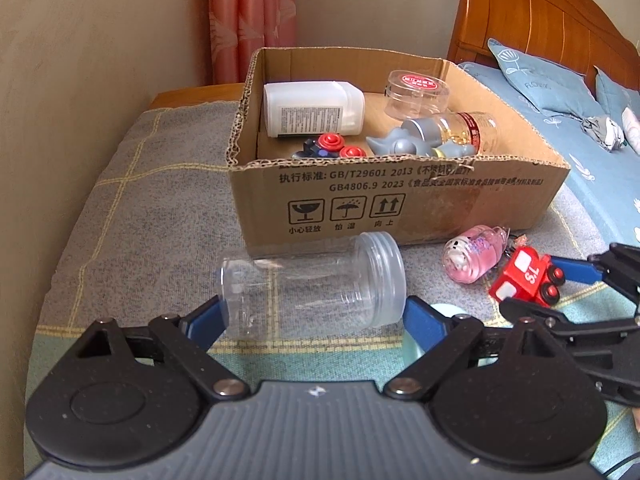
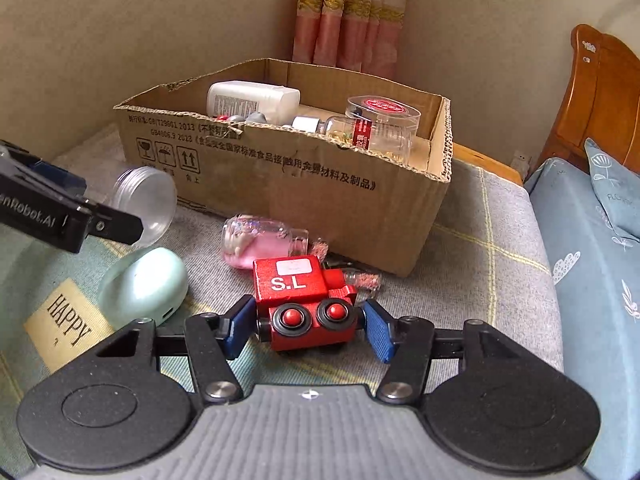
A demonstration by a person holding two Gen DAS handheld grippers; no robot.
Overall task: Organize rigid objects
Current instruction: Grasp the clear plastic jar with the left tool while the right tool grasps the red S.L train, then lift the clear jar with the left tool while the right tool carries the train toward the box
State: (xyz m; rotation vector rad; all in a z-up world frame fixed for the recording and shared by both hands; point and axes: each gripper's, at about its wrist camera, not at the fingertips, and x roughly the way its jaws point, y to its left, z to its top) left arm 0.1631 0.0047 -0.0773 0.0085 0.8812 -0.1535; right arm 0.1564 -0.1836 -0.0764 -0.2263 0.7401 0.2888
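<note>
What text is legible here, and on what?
"S.L": red toy train.
"HAPPY": patch on the blanket.
"GB/T29601 2013", "GB4806.9 2023", "小心轻放": cardboard box.
"...enRobot.AI", partly cut off: left gripper.
White bottle label and red jar lid: too small to read.

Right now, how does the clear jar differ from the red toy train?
The clear jar is see-through plastic and lies on its side; the red train is solid, opaque and sits on its wheels. The jar lies between the open left gripper fingers, the train between the open right gripper fingers. Both rest on the blanket, outside the box.
</note>
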